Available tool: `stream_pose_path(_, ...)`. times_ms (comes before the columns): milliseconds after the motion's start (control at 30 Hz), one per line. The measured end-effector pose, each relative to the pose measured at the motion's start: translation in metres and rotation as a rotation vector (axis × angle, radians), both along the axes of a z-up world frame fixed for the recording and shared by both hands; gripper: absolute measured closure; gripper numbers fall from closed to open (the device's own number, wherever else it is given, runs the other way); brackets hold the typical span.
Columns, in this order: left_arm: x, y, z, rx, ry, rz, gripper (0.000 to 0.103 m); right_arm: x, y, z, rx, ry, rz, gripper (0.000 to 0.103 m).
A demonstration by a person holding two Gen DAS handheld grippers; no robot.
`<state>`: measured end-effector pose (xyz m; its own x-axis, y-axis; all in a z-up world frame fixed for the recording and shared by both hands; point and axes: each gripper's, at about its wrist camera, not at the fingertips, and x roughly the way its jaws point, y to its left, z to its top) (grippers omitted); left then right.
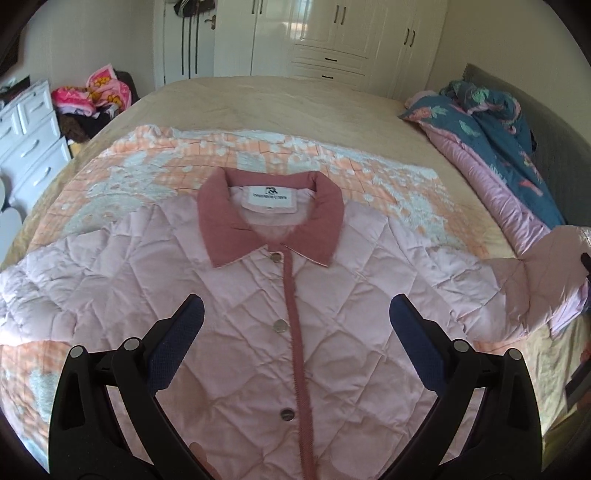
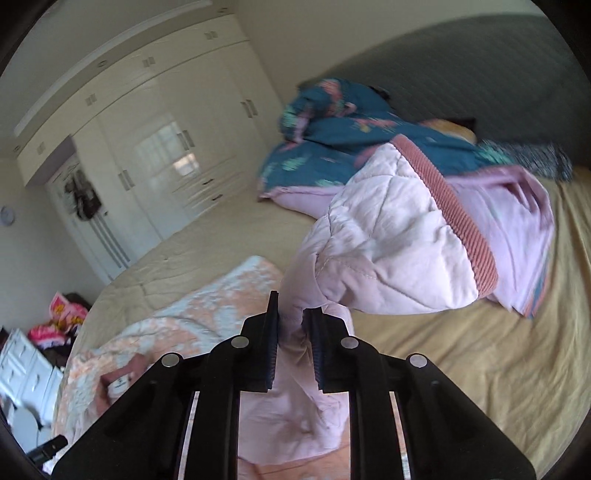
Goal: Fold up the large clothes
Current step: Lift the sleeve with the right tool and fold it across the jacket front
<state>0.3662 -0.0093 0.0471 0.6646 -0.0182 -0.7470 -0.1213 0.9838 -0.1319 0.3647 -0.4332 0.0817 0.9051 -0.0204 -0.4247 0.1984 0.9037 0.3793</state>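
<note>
A pale pink quilted jacket [image 1: 240, 295] with a dusty-rose collar [image 1: 229, 229] lies face up, buttoned, on a peach and white blanket [image 1: 155, 173]. My left gripper [image 1: 295, 310] hovers over its chest, jaws wide apart, nothing between them. The jacket's right sleeve [image 1: 546, 273] is raised at the right edge of the left wrist view. In the right wrist view my right gripper [image 2: 293, 317] is shut on that sleeve [image 2: 388, 251], which hangs lifted above the bed, its ribbed rose cuff [image 2: 458, 218] flopping to the right.
The tan bed [image 1: 280, 99] holds a rumpled teal and pink duvet [image 1: 495, 136] along the right side by the grey headboard [image 2: 443, 62]. White wardrobes [image 1: 332, 33] stand behind. A white drawer chest [image 1: 29, 136] and piled clothes [image 1: 96, 92] sit at the left.
</note>
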Motion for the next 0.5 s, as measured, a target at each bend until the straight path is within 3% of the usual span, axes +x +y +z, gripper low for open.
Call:
stream_pose_path(100, -0.007, 0.018, 0.01, -0.047, -0.02, 0.023, 0.009, 0.002, 0.022, 0.015, -0.028, -0.022, 0.042, 0.089)
stream_pose_path(500, -0.024, 0.077, 0.038, -0.11, -0.072, 0.093, 0.009, 0.005, 0.132, 0.065, -0.141, -0.096, 0.235, 0.089)
